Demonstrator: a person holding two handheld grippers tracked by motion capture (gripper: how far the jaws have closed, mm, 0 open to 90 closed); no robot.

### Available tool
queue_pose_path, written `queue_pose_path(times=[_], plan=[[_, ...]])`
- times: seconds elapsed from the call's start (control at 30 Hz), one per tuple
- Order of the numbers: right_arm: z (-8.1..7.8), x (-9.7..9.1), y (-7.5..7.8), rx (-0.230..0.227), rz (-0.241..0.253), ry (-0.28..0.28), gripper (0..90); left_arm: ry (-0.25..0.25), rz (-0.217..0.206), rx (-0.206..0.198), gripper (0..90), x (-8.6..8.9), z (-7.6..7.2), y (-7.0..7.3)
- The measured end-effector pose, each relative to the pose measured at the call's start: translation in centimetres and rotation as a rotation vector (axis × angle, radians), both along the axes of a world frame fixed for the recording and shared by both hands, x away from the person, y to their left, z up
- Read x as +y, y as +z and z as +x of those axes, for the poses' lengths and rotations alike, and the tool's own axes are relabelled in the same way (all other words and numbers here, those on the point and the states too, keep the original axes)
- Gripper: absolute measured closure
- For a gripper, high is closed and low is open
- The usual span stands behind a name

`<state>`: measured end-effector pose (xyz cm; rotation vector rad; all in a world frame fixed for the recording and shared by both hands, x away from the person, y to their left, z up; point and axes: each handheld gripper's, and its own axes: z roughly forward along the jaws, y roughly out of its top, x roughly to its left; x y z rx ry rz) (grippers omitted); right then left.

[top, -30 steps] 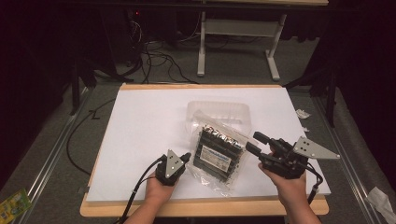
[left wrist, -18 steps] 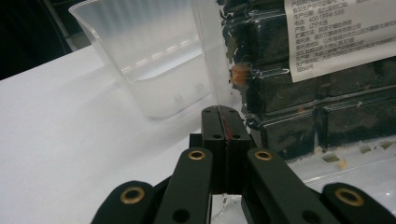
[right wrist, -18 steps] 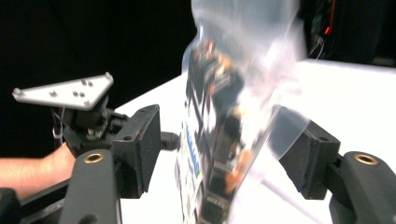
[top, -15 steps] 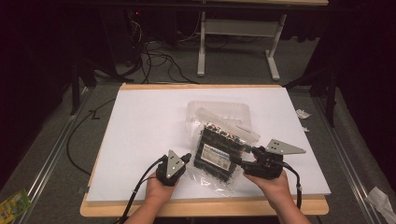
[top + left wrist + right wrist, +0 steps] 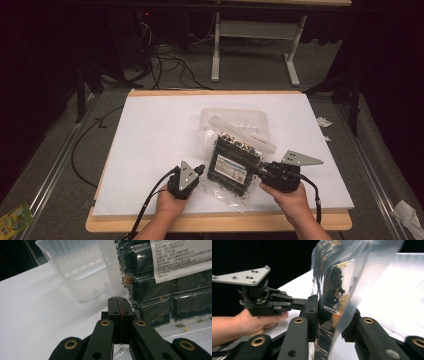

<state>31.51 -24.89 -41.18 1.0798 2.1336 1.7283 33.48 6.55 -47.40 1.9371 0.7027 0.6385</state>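
Both forearms come in from the bottom edge of the table, one black two-jaw gripper per hand. Left gripper [image 5: 200,170] low at the near edge, pointing right, jaws fully together, pinching a thin edge of the clear plastic bag of dark contents [image 5: 234,167]. Right gripper [image 5: 257,169] low, pointing left, jaws just been closing, now clamped on the bag's right side. Grey triangular plates up.

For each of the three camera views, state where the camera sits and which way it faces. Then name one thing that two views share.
High view: above the person's side, facing forward and down on the table; both hands, left gripper and right gripper show.
Left gripper view: on the left gripper, facing bag and tub; its shut jaws show.
Right gripper view: on the right gripper, facing the bag; the left hand shows.
Shared: the bag, in all views.
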Motion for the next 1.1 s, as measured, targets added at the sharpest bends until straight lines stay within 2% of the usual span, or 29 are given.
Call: queue_pose_path(times=[0.13, 0.17, 0.23, 0.3, 0.37, 0.4, 0.47, 0.5, 0.53, 0.6, 0.63, 0.7, 0.73, 0.77, 0.83, 0.9, 1.0, 1.03, 1.07, 1.1], plan=[[0.0, 0.0, 0.1, 0.011, 0.017, 0.028, 76.5, 0.010, -0.012, 0.020, 88.9, 0.1, 0.0, 0.0], [-0.1, 0.0, 0.1, 0.010, 0.019, 0.033, 76.6, 0.014, -0.013, 0.028, 86.0, 0.1, 0.0, 0.1], [-0.1, 0.0, 0.3, 0.006, 0.018, 0.039, 76.8, 0.008, -0.015, 0.059, 73.1, 0.4, 0.1, 0.3], [-0.2, 0.1, 0.4, 0.001, 0.018, 0.041, 76.9, 0.005, 0.005, 0.081, 63.1, 0.7, 0.0, 0.5], [-0.3, 0.1, 0.5, -0.005, 0.018, 0.044, 77.0, 0.005, 0.016, 0.095, 56.8, 0.9, -0.1, 0.6], [-0.4, 0.1, 0.5, -0.007, 0.018, 0.044, 77.1, 0.015, 0.004, 0.132, 53.4, 1.5, 0.0, 0.9], [-0.5, 0.1, 0.7, -0.016, 0.021, 0.043, 77.1, 0.022, -0.009, 0.158, 50.4, 2.3, -0.2, 1.0], [-0.5, 0.1, 0.7, -0.016, 0.021, 0.043, 77.1, 0.022, -0.009, 0.158, 49.5, 2.3, -0.2, 1.0], [-0.6, 0.0, 0.9, -0.025, 0.019, 0.040, 77.2, 0.031, 0.005, 0.143, 48.4, 3.2, -0.4, 1.4], [-0.7, 0.0, 1.0, -0.030, 0.020, 0.040, 77.2, 0.042, 0.002, 0.138, 47.6, 3.7, -0.5, 1.6], [-0.8, -0.1, 1.3, -0.047, 0.020, 0.034, 77.3, 0.063, -0.014, 0.137, 45.8, 4.9, -0.7, 2.0], [-1.0, -0.3, 1.6, -0.059, 0.018, 0.028, 77.4, 0.073, -0.019, 0.137, 45.6, 5.5, -0.8, 2.2], [-1.0, -0.3, 1.6, -0.059, 0.018, 0.028, 77.4, 0.084, -0.026, 0.139, 45.6, 6.2, -0.8, 2.3], [-1.2, -0.4, 2.0, -0.080, 0.017, 0.019, 77.4, 0.100, -0.043, 0.148, 45.6, 7.3, -0.9, 2.5], [-1.3, -0.6, 2.3, -0.094, 0.012, 0.012, 77.3, 0.110, -0.059, 0.153, 45.6, 8.3, -1.0, 2.6], [-1.4, -0.8, 2.5, -0.103, 0.015, 0.003, 77.3, 0.119, -0.067, 0.152, 45.3, 9.0, -1.0, 2.8], [-1.4, -1.2, 2.8, -0.130, 0.007, -0.008, 77.2, 0.140, -0.085, 0.122, 44.2, 9.5, -1.1, 3.3], [-1.4, -1.2, 2.8, -0.130, 0.007, -0.008, 77.2, 0.140, -0.085, 0.122, 44.0, 9.5, -1.1, 3.3], [-1.5, -1.4, 3.0, -0.142, 0.000, -0.024, 77.3, 0.152, -0.073, 0.096, 43.6, 9.8, -1.1, 3.5], [-1.5, -1.5, 3.2, -0.149, -0.004, -0.029, 77.3, 0.152, -0.073, 0.096, 43.2, 9.8, -1.1, 3.5]])
